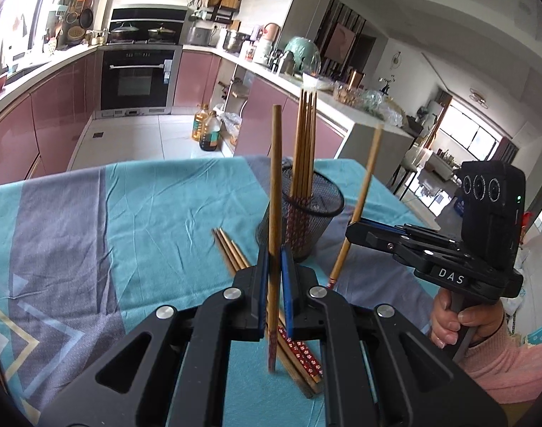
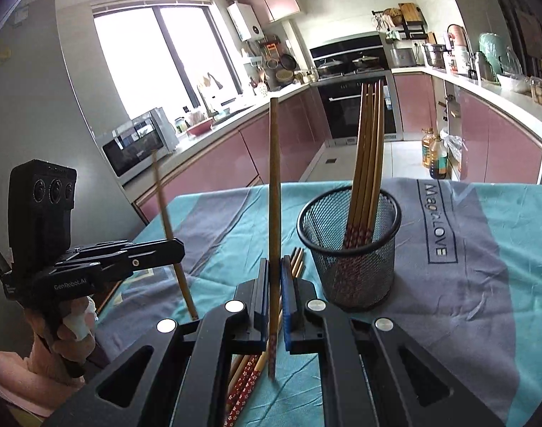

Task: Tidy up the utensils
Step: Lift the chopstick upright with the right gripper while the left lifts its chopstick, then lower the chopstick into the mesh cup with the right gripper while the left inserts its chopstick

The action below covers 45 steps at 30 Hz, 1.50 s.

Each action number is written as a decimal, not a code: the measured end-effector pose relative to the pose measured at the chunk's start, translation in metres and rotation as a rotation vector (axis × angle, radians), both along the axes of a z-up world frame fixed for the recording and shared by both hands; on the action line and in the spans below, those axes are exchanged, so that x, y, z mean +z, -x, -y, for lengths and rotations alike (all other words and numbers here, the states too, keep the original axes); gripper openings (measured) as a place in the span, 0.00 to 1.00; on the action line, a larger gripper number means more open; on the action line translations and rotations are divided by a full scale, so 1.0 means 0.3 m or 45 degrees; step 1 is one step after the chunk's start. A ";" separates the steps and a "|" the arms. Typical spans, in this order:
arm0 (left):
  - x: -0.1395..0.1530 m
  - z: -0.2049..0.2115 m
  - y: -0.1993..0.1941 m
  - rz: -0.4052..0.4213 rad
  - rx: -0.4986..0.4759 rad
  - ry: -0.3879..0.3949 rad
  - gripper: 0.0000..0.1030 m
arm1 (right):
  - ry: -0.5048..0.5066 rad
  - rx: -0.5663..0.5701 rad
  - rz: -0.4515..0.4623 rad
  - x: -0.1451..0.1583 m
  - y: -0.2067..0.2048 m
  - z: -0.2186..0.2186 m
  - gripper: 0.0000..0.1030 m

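A black mesh cup (image 1: 315, 219) (image 2: 356, 249) stands on the table and holds several upright wooden chopsticks (image 1: 305, 142) (image 2: 369, 149). My left gripper (image 1: 274, 263) is shut on one chopstick (image 1: 275, 178), held upright just left of the cup; it also shows in the right wrist view (image 2: 171, 245). My right gripper (image 2: 274, 277) is shut on another upright chopstick (image 2: 274, 178), left of the cup; it shows in the left wrist view (image 1: 356, 227) to the cup's right. A few loose chopsticks (image 1: 232, 251) (image 2: 244, 380) lie on the cloth under the grippers.
The table carries a teal and grey cloth (image 1: 128, 213) (image 2: 467, 284). Behind it is a kitchen with pink cabinets (image 1: 50, 114), an oven (image 1: 137, 78) and oil bottles (image 1: 207, 128) on the floor. A microwave (image 2: 139, 142) stands at left.
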<state>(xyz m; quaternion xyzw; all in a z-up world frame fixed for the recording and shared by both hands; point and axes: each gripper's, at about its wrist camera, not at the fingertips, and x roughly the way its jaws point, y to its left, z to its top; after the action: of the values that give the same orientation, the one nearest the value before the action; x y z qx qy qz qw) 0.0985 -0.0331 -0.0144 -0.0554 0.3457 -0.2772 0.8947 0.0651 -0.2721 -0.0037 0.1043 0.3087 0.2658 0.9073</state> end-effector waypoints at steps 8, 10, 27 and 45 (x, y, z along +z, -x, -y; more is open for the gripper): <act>0.048 -0.028 -0.003 0.045 0.022 0.051 0.07 | -0.017 -0.017 0.044 0.035 -0.006 0.018 0.05; 0.062 -0.029 -0.008 0.056 0.029 0.061 0.07 | -0.020 -0.018 0.054 0.043 -0.012 0.029 0.05; 0.178 0.065 -0.067 0.172 -0.019 0.056 0.07 | 0.004 -0.038 0.169 0.154 -0.030 0.052 0.05; 0.294 0.128 -0.106 0.300 -0.047 0.077 0.07 | 0.009 -0.083 0.284 0.271 -0.070 0.099 0.05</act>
<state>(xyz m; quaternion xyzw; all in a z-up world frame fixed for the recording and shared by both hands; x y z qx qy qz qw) 0.1303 -0.0715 0.0739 -0.0432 0.2308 -0.3084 0.9218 0.0861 -0.3019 0.0777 0.0807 0.2032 0.2452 0.9445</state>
